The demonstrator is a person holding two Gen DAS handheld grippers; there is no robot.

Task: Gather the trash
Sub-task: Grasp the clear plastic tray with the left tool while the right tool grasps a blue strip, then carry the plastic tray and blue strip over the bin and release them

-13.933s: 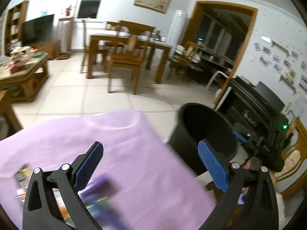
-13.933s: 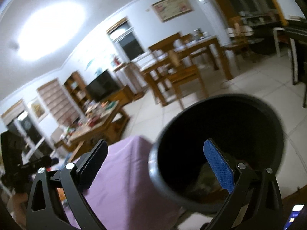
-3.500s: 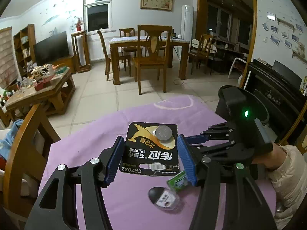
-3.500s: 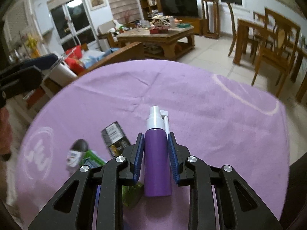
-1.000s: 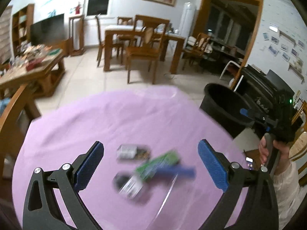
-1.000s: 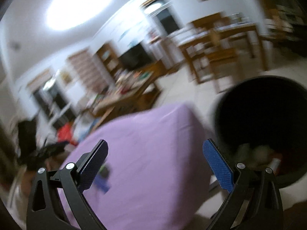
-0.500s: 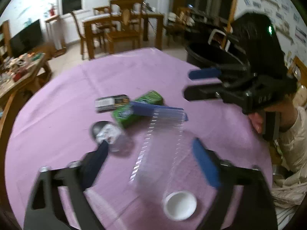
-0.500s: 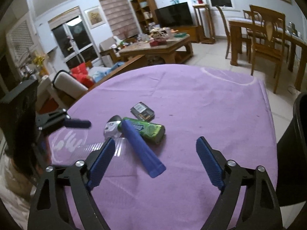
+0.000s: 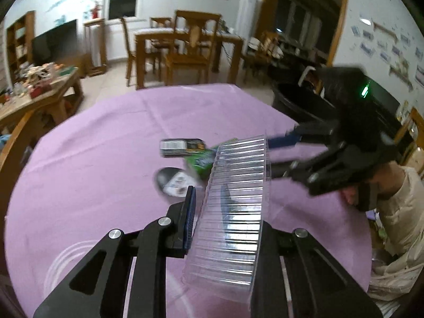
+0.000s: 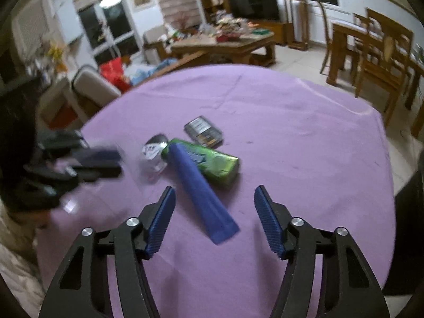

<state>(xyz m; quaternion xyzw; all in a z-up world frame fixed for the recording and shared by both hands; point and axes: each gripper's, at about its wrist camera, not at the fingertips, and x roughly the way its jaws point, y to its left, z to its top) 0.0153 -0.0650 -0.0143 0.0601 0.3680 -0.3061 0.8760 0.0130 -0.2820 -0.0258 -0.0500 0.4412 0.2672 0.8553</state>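
The left tongs have just been closing and now pinch a clear ribbed plastic cup by its wall, one jaw outside the cup and the other seen darkly through the plastic. The cup lies tipped on its side in the grip, above the near part of the tabletop, which is round and covered in purple cloth.

The right tongs have just been closing too, and stand half open with nothing pressed between them. They hover just short of the wide end of a blue tube, which lies near the middle of the tabletop.

The tube's narrow end touches a green packet. A small clear bottle with a dark cap lies just beside them, and a dark flat packet lies a little nearer the far edge. A black bin stands past the tabletop's right edge.

Risks, as a judgement: the thin cup wall could buckle or slide out of the pinch on the way to the bin. The right tongs might close short of the tube and push it into the packet. The two tongs work near each other and could collide.
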